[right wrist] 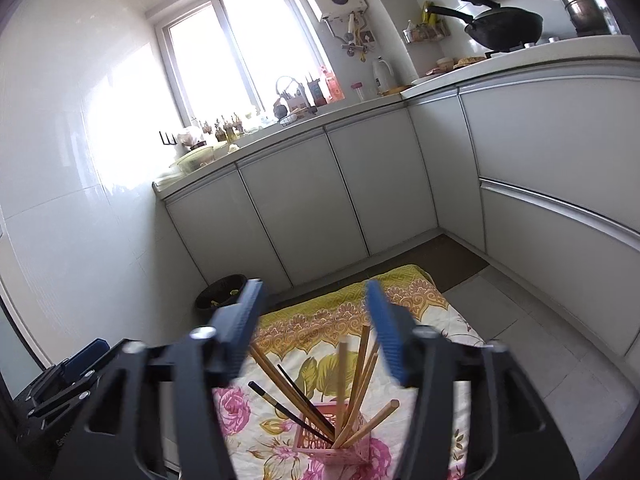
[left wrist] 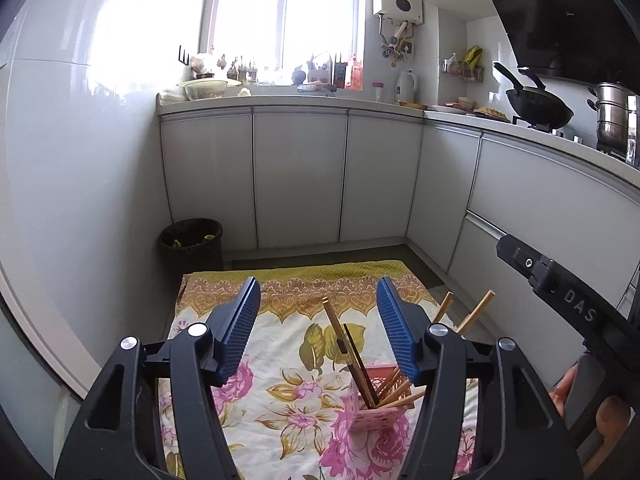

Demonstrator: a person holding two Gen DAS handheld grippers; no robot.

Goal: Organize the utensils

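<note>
1. Both tongs stand apart and hold nothing: the left tongs (left wrist: 318, 328) and the right tongs (right wrist: 314, 332) hover above the flowered cloth (left wrist: 276, 360) spread on the floor.
2. The chopsticks (right wrist: 348, 392) stand splayed in a pink basket (right wrist: 320, 436) on that cloth, leaning every which way.
3. From the left tongs, the basket (left wrist: 380, 408) sits below and toward the right-hand finger; from the right tongs, it sits nearly centred between the fingers, lower down.
4. The risk I see: the basket looks light, so a nudge against a leaning stick could tip it and scatter the lot.
5. The right view is blurred, so aiming may be off.
</note>
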